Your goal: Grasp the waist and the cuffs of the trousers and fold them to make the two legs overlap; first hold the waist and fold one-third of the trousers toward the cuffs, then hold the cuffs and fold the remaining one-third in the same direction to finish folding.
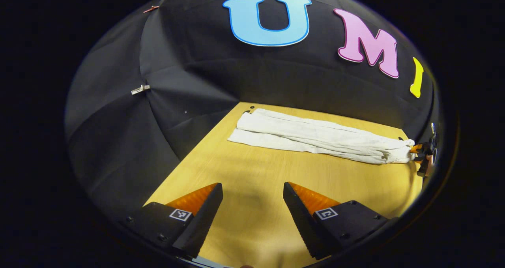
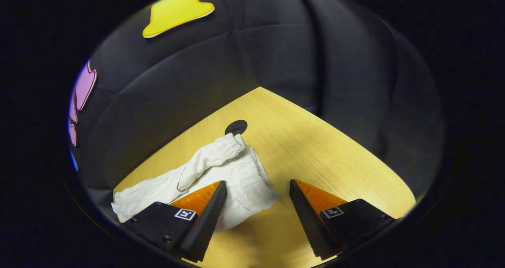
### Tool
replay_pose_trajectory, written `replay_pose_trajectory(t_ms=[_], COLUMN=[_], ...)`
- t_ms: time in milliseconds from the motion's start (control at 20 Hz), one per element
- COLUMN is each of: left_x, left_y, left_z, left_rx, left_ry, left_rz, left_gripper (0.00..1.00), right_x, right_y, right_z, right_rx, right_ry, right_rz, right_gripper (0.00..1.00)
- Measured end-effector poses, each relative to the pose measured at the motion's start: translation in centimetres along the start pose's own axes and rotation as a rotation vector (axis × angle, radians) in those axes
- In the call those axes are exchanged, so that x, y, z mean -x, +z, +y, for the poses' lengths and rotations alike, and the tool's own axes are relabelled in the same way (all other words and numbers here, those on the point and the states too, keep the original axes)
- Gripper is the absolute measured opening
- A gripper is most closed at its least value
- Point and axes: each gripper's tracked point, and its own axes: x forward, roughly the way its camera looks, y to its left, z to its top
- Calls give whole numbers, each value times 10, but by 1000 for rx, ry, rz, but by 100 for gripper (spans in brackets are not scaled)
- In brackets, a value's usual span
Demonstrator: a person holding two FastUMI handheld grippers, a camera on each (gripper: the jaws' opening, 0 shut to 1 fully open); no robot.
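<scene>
One pair white trousers (image 1: 315, 137), legs overlapped flat on table (image 1: 252, 173): far ahead of spread, empty left gripper (image 1: 252, 205); gathered waist (image 2: 244, 181) between spread, empty right gripper (image 2: 256, 208) fingers.

Ahead of the left gripper's (image 1: 252, 205) spread fingers lies a pair of trousers (image 1: 315, 137) of soft, matt woven cloth, finely creased along its length. The table (image 1: 252, 169) under the fingers is smooth light wood with a faint straight grain and a low sheen. Between the right gripper's (image 2: 256, 203) fingers, the trousers' waist (image 2: 248, 181) is puckered and gathered, rough-looking.
</scene>
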Motion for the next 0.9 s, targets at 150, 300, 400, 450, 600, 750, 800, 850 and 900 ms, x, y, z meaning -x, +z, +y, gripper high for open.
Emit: replay_pose_trajectory(t_ms=[150,300,400,450,600,750,800,850,900], left_x=[3,4,3,3,7,11,11,12,13], left_y=[4,7,-4,-10,-20,-32,-37,-40,-42], left_z=[-11,-26,-39,-42,-46,-46,-44,-45,-45], left_rx=[-25,-37,-14,-2,18,40,52,62,73], left_ry=[-15,-41,-72,-81,-91,-88,-82,-76,-73], left_rz=[-4,-11,21,37,48,59,68,74,79], left_gripper=[98,98,98,98,98,98,98,98,98], right_x=[0,1,-4,-5,-4,-4,-1,-6,-1], right_y=[-6,-18,-23,-27,-28,-28,-26,-28,-28], right_z=[3,6,6,8,10,14,15,14,18], right_rx=[39,142,231,251,222,167,175,195,218], right_ry=[-11,-63,-100,-103,-90,-65,-62,-60,-54], right_rz=[-5,-18,-36,-37,-15,-3,-12,-19,-22], right_gripper=[99,96,82,81,43,32,21,15,11])
